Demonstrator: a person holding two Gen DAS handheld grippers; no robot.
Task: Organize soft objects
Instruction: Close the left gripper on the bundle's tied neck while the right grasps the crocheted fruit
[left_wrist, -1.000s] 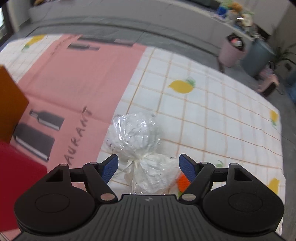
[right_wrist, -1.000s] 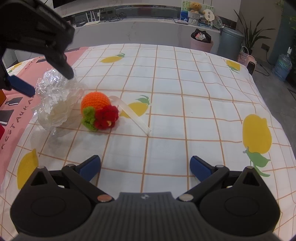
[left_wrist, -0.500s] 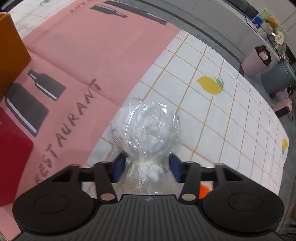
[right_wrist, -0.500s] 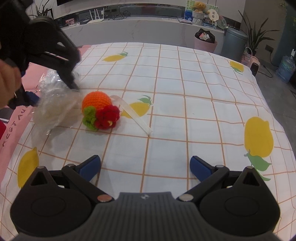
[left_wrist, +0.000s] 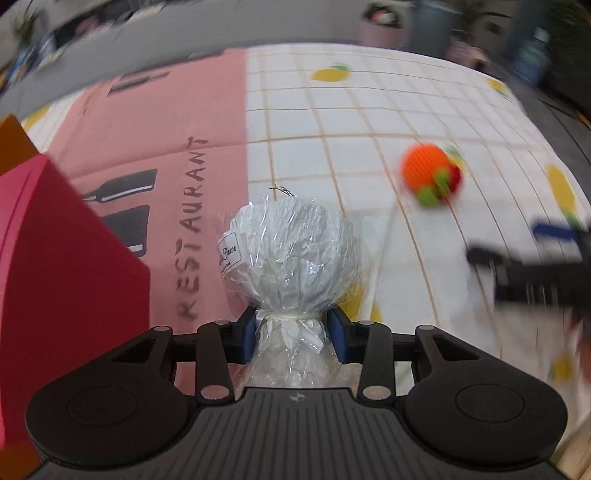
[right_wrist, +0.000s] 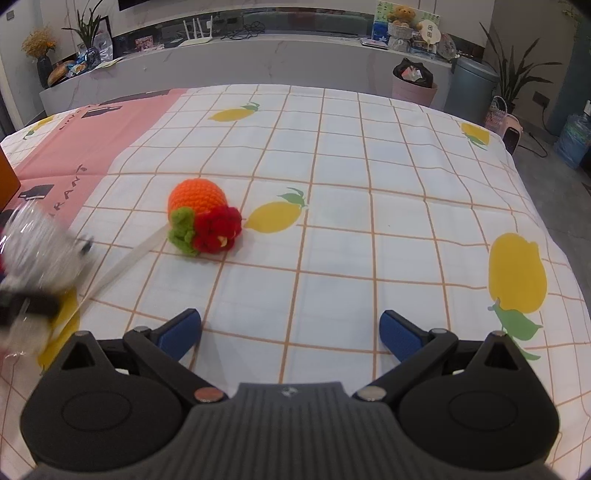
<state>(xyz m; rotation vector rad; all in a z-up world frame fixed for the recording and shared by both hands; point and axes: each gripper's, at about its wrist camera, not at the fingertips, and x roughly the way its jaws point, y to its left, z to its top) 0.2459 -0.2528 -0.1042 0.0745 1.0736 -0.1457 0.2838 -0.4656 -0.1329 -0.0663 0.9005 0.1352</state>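
A white soft bundle wrapped in clear cellophane (left_wrist: 291, 251) has its tied neck between the blue pads of my left gripper (left_wrist: 293, 332). The jaws are closing and the pads press the neck. In the right wrist view the bundle (right_wrist: 33, 251) is a blur at the far left. An orange crochet toy (right_wrist: 197, 199) with green and red parts lies on the lemon-print cloth (right_wrist: 369, 166), also seen in the left wrist view (left_wrist: 428, 173). My right gripper (right_wrist: 291, 332) stands open over bare cloth, well short of the toy.
A red box (left_wrist: 55, 277) and an orange box (left_wrist: 14, 144) stand at the left, close to the bundle. A pale strip (right_wrist: 122, 266) runs from the toy toward the bundle. A pink printed mat (left_wrist: 147, 147) covers the left of the table. Bins (right_wrist: 413, 85) stand beyond the far edge.
My left gripper closed on the bundle's neck, then swung and rolled with it toward the red box. The pale strip now trails left of the toy. The right gripper kept still.
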